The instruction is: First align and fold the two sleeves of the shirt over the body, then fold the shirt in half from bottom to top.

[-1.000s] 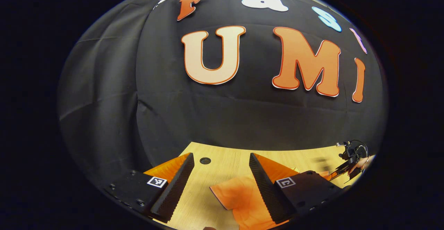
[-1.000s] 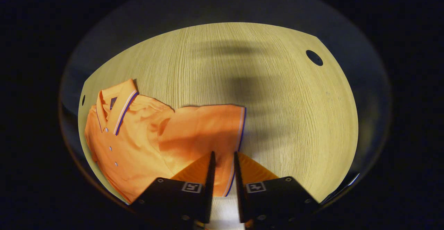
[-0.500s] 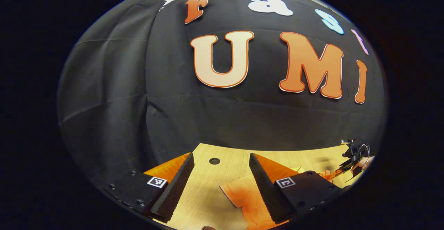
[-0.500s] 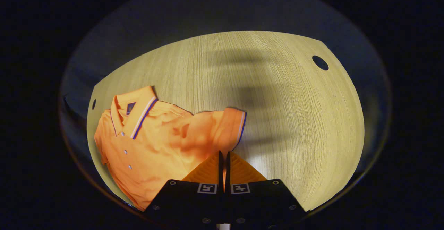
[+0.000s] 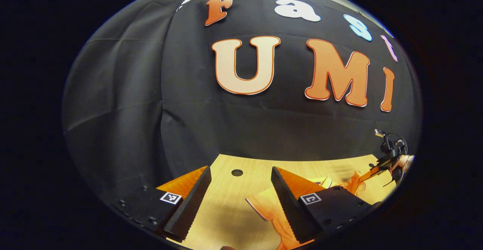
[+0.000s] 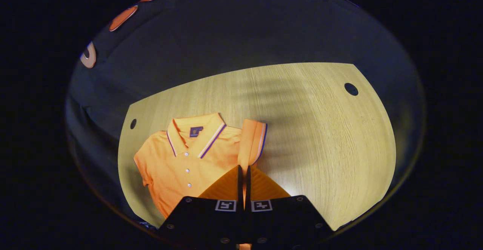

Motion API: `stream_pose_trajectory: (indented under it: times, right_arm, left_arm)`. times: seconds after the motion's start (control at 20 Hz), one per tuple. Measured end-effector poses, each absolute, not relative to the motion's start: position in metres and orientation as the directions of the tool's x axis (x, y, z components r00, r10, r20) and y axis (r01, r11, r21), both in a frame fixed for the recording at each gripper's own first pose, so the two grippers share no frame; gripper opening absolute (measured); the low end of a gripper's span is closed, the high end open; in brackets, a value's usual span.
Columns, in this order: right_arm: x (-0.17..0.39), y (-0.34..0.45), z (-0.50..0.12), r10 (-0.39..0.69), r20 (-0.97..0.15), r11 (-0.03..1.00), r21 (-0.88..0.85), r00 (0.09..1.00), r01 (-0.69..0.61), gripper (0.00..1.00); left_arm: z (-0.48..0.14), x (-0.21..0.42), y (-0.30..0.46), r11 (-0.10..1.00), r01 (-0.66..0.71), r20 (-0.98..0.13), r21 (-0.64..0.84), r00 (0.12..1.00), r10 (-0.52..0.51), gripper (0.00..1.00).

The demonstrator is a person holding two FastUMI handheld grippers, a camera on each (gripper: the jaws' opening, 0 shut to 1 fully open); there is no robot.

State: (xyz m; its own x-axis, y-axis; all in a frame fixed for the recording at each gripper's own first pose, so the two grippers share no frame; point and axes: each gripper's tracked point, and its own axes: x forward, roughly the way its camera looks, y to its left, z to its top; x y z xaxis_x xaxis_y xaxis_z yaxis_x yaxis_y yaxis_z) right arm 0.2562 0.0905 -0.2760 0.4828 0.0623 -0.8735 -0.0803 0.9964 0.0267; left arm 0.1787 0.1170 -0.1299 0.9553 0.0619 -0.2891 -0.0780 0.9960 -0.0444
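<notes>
While right gripper (image 6: 243, 172) pinches the sleeve (image 6: 252, 141), jaws closed on its cloth, shirt (image 6: 185, 163) lies on table (image 6: 320, 137); left gripper (image 5: 239, 189) gapes wide. Fabric likely soft, light; grip hems.

The orange polo shirt (image 6: 185, 163) has its lower body cut off behind the right tool (image 6: 243, 174); the pinched sleeve edge is hidden, probably between the fingers.
</notes>
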Motion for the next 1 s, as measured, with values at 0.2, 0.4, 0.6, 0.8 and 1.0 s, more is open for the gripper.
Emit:
stream_pose_trajectory:
  times: [0.2,0.4,0.6,0.8,1.0]
  right_arm:
    - [0.248,0.129,-0.271,0.066,-0.87,0.993,0.01,0.489,-0.117,0.0]
    - [0.245,0.17,-0.277,0.085,-0.871,0.99,0.02,0.485,-0.138,0.0]
    - [0.244,0.203,-0.293,0.098,-0.884,0.986,0.025,0.458,-0.162,0.01]
    - [0.235,0.233,-0.313,0.143,-0.902,0.978,0.067,0.408,-0.196,0.02]
    - [0.231,0.254,-0.317,0.203,-0.897,0.966,0.118,0.392,-0.229,0.2]
  left_arm:
    - [-0.132,0.179,0.14,0.997,-0.056,-0.288,-0.058,0.957,0.037,0.98]
    - [-0.136,0.182,0.163,0.997,-0.044,-0.291,-0.062,0.956,0.024,0.98]
    - [-0.142,0.183,0.182,0.997,-0.045,-0.304,-0.058,0.953,0.025,0.98]
    - [-0.152,0.185,0.199,0.996,-0.069,-0.323,-0.06,0.945,0.046,0.98]
    - [-0.155,0.184,0.205,0.995,-0.075,-0.329,-0.059,0.943,0.052,0.98]
